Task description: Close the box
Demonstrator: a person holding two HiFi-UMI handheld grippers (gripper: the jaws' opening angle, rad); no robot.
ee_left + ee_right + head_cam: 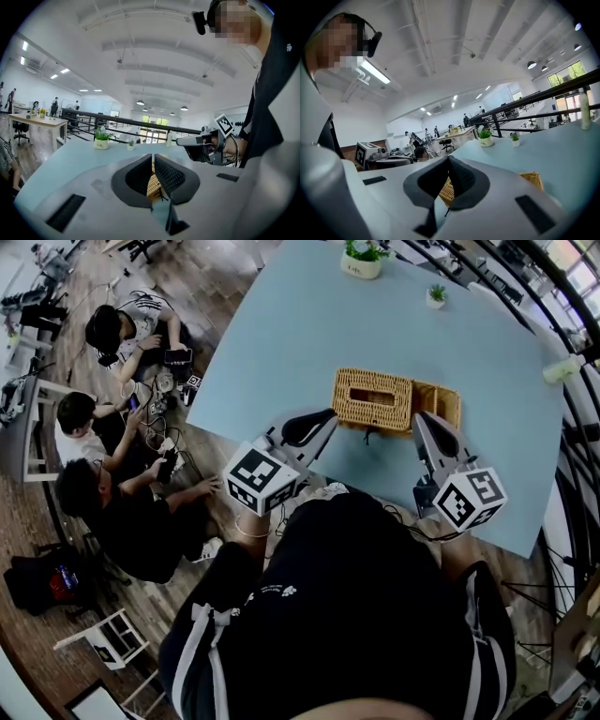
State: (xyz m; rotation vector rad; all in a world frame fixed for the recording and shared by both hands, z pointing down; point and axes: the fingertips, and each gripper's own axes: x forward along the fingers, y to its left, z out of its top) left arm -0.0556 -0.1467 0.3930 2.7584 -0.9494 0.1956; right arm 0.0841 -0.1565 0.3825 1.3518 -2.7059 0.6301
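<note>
A woven wicker box (442,405) stands on the light blue table (281,343), near its front edge. Its lid (373,399), with a slot in the top, lies shifted left so the box's right end shows. My left gripper (328,416) is shut and empty, its tip just left of the lid's near corner. My right gripper (421,417) hovers by the box's near right side, jaws together with nothing between them. In the left gripper view, wicker (155,183) shows below the closed left gripper (153,156). In the right gripper view, wicker (532,178) peeks past the right gripper (449,159).
Two small potted plants (362,259) (436,294) stand at the table's far side, and a bottle (562,368) at its right edge. Several people (112,329) sit on the floor to the left. A black railing (572,315) runs along the right.
</note>
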